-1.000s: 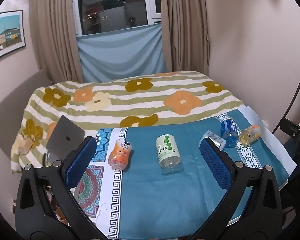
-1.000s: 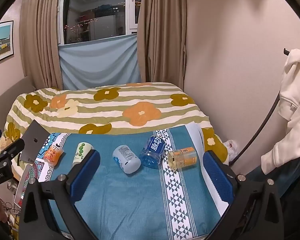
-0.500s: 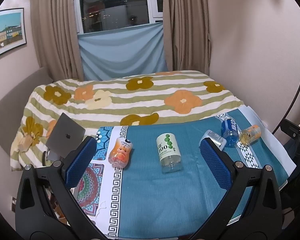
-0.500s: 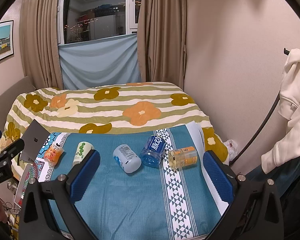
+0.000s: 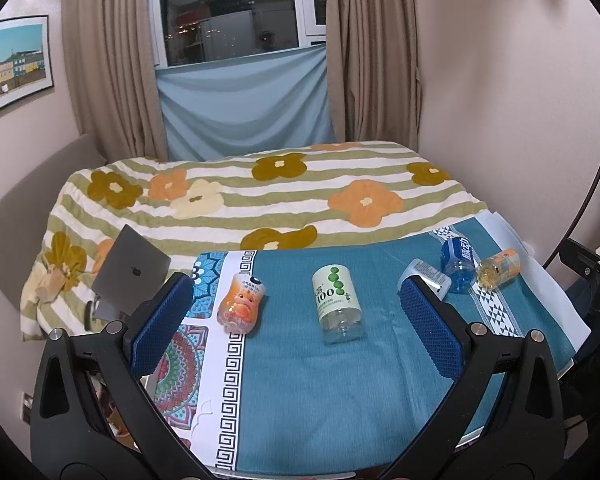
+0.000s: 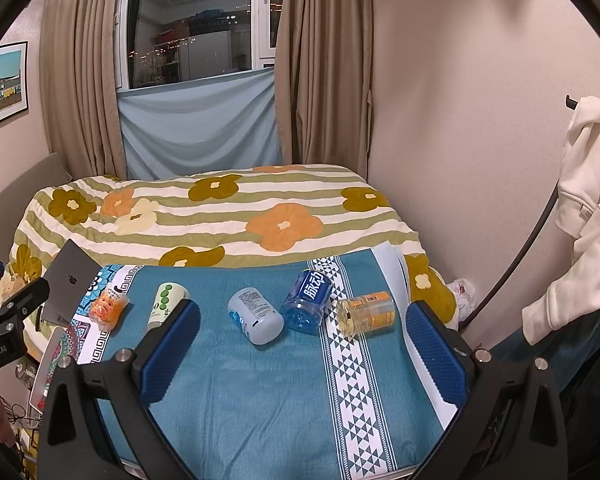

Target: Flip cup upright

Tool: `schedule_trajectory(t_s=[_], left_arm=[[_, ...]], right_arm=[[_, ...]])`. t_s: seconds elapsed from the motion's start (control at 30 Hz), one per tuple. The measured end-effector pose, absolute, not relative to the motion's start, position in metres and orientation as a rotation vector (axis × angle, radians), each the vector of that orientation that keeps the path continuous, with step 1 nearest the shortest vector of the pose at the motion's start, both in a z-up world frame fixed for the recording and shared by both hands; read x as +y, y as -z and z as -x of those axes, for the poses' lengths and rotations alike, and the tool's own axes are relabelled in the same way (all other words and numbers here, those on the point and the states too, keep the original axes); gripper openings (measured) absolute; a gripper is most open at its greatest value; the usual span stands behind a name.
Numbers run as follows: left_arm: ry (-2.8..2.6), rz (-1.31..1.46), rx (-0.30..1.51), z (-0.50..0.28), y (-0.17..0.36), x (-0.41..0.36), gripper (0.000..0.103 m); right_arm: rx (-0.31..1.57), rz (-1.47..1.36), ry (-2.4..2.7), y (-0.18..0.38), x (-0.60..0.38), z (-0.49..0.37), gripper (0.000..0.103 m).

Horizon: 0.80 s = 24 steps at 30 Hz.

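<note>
Several cups lie on their sides on a teal cloth-covered table (image 5: 320, 392). In the left wrist view: an orange cartoon cup (image 5: 242, 303), a green-dotted "100" cup (image 5: 337, 303), a grey-white cup (image 5: 425, 275), a blue cup (image 5: 458, 261), an amber cup (image 5: 499, 269). In the right wrist view: orange cup (image 6: 109, 306), green-dotted cup (image 6: 165, 304), grey-white cup (image 6: 256, 316), blue cup (image 6: 307, 301), amber cup (image 6: 367, 313). My left gripper (image 5: 294, 320) is open and empty, short of the cups. My right gripper (image 6: 302, 344) is open and empty, short of the cups.
A bed with a flowered striped blanket (image 5: 260, 196) lies behind the table. A grey laptop (image 5: 130, 270) stands at the table's far left. A cream hoodie (image 6: 588, 216) hangs on a rack at the right. Wall, curtains and window are behind.
The left gripper has risen and tilted slightly, so the scene sits a little lower in its view. The right gripper has hardly moved. No cup has moved.
</note>
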State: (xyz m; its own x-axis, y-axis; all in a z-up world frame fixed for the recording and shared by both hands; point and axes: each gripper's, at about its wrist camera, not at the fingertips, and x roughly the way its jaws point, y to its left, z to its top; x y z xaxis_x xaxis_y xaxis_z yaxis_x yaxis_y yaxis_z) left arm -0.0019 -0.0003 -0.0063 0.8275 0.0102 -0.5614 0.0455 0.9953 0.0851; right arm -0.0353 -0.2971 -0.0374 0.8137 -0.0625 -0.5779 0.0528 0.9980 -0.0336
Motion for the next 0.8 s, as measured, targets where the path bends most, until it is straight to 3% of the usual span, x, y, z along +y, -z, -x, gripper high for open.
schedule_trajectory(t_s=[0.8], left_arm=[[0.018, -0.090, 0.594, 0.0073, 0.0055, 0.0032, 0.103]], right_arm=[[0.612, 0.015, 0.062, 0.0359, -0.2973, 0.0377, 0.103]])
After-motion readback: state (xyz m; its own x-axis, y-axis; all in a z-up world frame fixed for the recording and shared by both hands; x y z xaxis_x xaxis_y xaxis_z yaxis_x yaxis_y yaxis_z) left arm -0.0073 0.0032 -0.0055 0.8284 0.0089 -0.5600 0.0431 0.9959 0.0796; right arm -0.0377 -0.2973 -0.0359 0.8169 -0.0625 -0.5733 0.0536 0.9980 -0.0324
